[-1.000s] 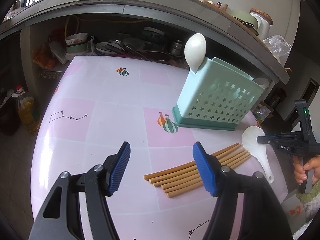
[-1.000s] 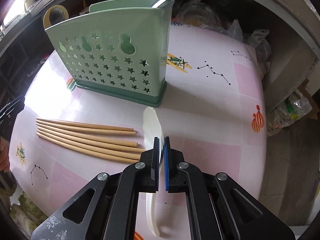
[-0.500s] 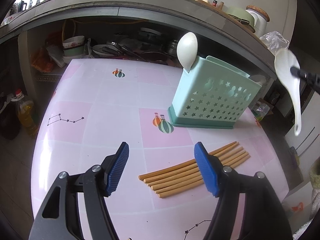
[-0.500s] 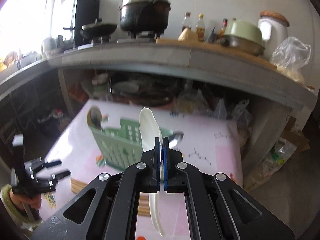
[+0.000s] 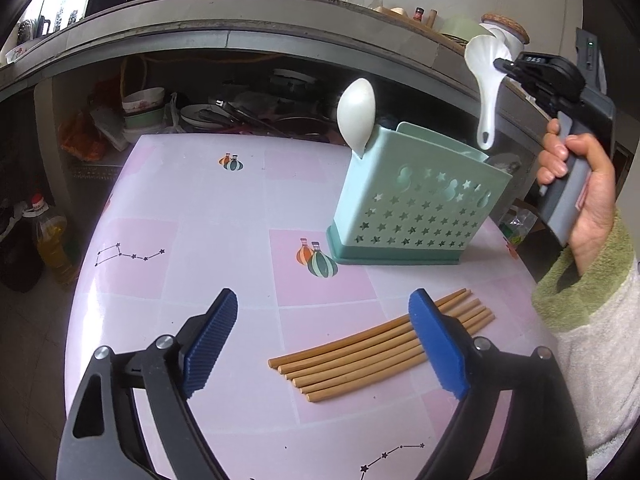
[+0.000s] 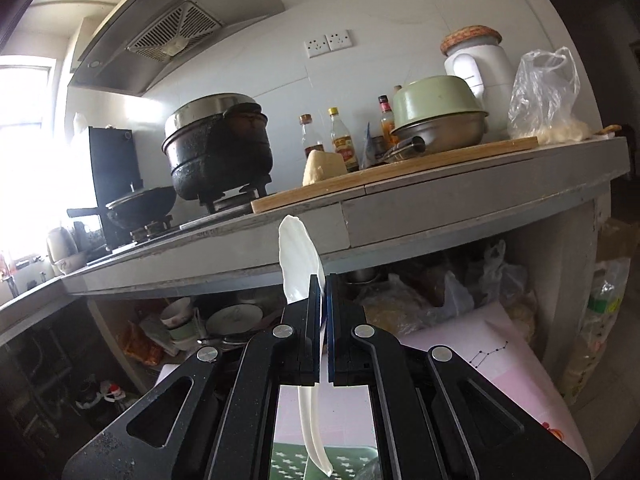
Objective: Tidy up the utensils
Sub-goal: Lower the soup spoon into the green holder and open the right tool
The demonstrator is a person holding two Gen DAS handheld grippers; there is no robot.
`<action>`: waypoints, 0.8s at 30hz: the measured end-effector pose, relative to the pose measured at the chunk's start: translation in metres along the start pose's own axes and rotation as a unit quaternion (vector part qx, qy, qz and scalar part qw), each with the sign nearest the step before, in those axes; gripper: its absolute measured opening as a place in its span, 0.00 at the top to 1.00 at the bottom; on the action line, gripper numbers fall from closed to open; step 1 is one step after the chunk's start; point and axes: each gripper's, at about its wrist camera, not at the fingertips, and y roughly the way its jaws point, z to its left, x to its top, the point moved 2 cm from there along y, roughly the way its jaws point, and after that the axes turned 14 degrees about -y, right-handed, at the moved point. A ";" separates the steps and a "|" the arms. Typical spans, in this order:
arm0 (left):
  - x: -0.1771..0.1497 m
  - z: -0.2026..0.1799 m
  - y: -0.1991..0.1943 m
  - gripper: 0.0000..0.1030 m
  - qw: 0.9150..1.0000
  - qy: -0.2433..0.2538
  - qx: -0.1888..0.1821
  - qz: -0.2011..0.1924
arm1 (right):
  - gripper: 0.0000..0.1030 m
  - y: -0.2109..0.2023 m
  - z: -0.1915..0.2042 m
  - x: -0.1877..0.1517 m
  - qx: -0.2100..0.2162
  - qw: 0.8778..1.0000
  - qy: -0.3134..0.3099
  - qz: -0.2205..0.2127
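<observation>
Chopsticks [image 5: 384, 344] lie in a loose bundle on the pink patterned table [image 5: 208, 208], near the front edge and well short of the mint-green utensil holder [image 5: 416, 208] that stands upright farther back. One white spoon [image 5: 356, 118] already sits in the holder's left end, bowl up and leaning a little. The left hand-held gripper [image 5: 324, 340] hovers low over the table with its blue pads [image 5: 210, 346] far apart and its jaws opening; nothing is between them, though the right pad overlaps the chopsticks in the left wrist view. The right hand-held gripper [image 5: 505, 66], gripped by a hand [image 5: 580, 196] in a green-cuffed sleeve [image 5: 592, 304], is raised above the holder's right end and is clamped on a second white spoon [image 5: 486, 88], pinching it by the side of the bowl so the handle hangs down toward the holder without touching it. In the right wrist view the jaws press flat on that spoon [image 6: 300, 268], its bowl sticking up past the fingertips and its handle trailing down over the green holder [image 6: 348, 460] seen below.
</observation>
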 end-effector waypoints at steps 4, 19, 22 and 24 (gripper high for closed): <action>0.001 -0.001 0.002 0.14 1.000 0.004 -0.004 0.000 | 0.99 0.012 0.010 -0.022 -0.010 1.000 -0.026 0.013; 0.001 -0.003 0.005 0.12 1.000 0.001 -0.004 0.001 | 0.95 -0.018 0.008 -0.067 -0.003 0.996 -0.081 0.038; -0.001 -0.004 0.002 0.12 1.000 0.003 -0.001 0.000 | 0.83 -0.033 0.005 -0.071 0.002 0.995 -0.085 0.044; -0.001 -0.006 0.001 0.12 1.000 0.004 0.001 -0.001 | 0.71 -0.045 0.004 -0.072 0.008 0.995 -0.093 0.045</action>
